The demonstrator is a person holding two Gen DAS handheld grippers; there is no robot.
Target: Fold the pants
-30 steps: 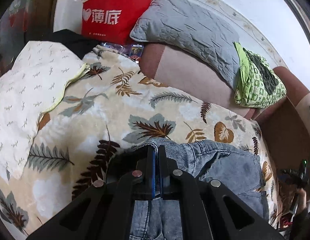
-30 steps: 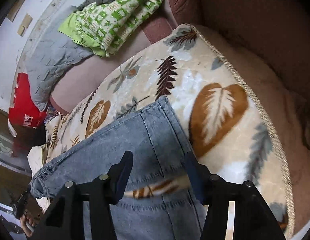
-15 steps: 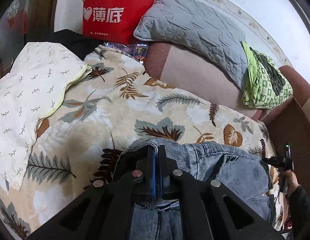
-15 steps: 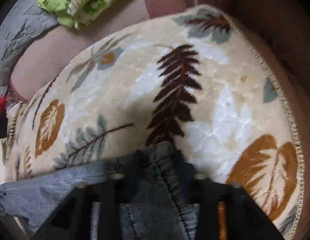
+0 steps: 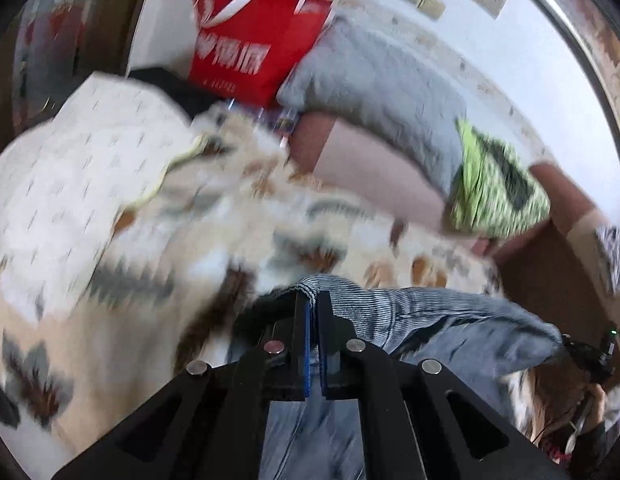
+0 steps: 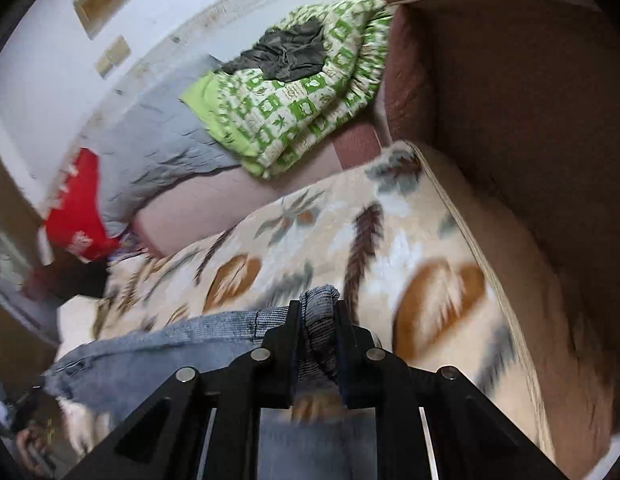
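The pants are blue-grey denim jeans point(image 5: 449, 312), held up over a beige leaf-print blanket point(image 5: 214, 240). My left gripper point(image 5: 313, 300) is shut on one corner of the jeans edge, and the denim stretches away to the right. My right gripper point(image 6: 317, 308) is shut on a bunched fold of the jeans point(image 6: 317, 328); the rest of the fabric trails to the lower left in that view. The lifted edge hangs between the two grippers. The left wrist view is blurred by motion.
A brown sofa back point(image 6: 509, 120) runs behind the blanket. On it lie a grey quilted pillow point(image 5: 381, 96) and a green patterned bundle point(image 6: 302, 108). A red bag point(image 5: 250, 48) stands at the far left. A white patterned cover point(image 5: 70, 184) lies on the blanket's left.
The right gripper closed on the jeans corner. Both grippers have risen, lifting the jeans edge off the blanket.
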